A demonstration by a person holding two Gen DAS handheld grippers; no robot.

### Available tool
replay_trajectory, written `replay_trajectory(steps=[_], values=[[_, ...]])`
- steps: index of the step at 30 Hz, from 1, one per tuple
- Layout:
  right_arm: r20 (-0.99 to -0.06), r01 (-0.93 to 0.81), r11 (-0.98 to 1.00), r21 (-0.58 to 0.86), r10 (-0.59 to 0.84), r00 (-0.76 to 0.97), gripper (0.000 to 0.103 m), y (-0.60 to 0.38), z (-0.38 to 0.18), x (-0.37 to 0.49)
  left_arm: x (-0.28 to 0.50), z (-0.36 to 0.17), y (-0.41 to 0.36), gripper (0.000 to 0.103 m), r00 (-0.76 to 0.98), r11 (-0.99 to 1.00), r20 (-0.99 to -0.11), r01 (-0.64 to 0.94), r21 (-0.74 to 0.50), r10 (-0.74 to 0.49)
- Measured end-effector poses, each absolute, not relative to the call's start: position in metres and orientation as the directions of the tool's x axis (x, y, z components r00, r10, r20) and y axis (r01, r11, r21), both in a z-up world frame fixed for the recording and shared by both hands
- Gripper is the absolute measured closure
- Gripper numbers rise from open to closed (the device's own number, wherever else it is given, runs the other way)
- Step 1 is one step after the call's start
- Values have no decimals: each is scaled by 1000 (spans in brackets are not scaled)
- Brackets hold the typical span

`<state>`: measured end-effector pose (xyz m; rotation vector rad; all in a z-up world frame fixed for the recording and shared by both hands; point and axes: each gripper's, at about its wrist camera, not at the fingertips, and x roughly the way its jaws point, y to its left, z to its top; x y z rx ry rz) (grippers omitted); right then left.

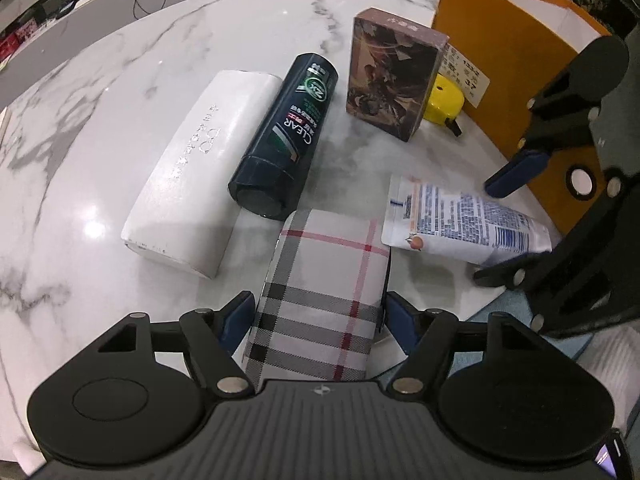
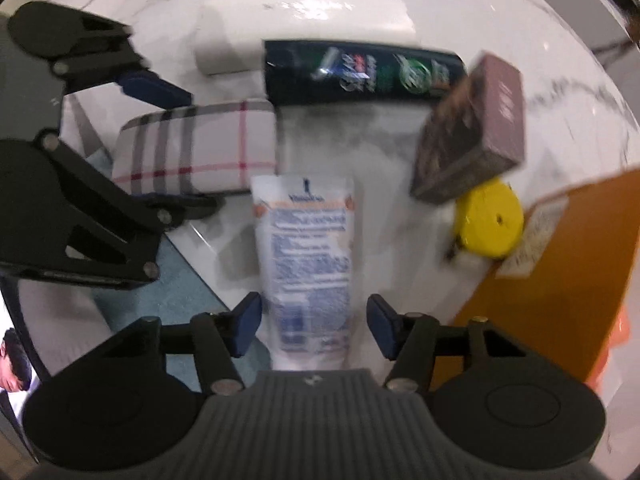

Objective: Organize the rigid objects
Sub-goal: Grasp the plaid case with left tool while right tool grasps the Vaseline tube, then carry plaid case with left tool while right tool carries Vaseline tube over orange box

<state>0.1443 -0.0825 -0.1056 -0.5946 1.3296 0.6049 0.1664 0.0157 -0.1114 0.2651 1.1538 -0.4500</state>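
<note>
Between right gripper (image 2: pixel 314 324) fingers: lotion tube (image 2: pixel 308 248) flat on worktop (image 1: pixel 120 80), long axis along them, jaws part-open, not touching. Left gripper (image 1: pixel 318 320) clamps plaid case (image 1: pixel 320 292).

The right gripper (image 2: pixel 311 326) points down over a white lotion tube (image 2: pixel 306 248) lying on the marble tabletop (image 2: pixel 560 92), jaws standing clear either side of it. Beyond lie a plaid case (image 2: pixel 200 148), a dark shampoo bottle (image 2: pixel 360 72) and a yellow tape measure (image 2: pixel 490 222).
</note>
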Motion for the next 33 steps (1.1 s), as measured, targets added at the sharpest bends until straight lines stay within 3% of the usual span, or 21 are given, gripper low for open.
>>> replay_trajectory(steps=[7, 20, 33], values=[[-983, -662, 749, 12, 130, 129, 54, -83, -109, 152, 167, -111, 14, 24, 345, 875, -913, 483, -27, -219], [-920, -527, 845, 87, 270, 283, 55, -126, -94, 125, 165, -104, 17, 25, 351, 903, -901, 419, -93, -256], [-823, -462, 881, 106, 339, 456, 56, -151, -44, 96, 147, -55, 14, 25, 455, 922, -842, 369, -118, -290]])
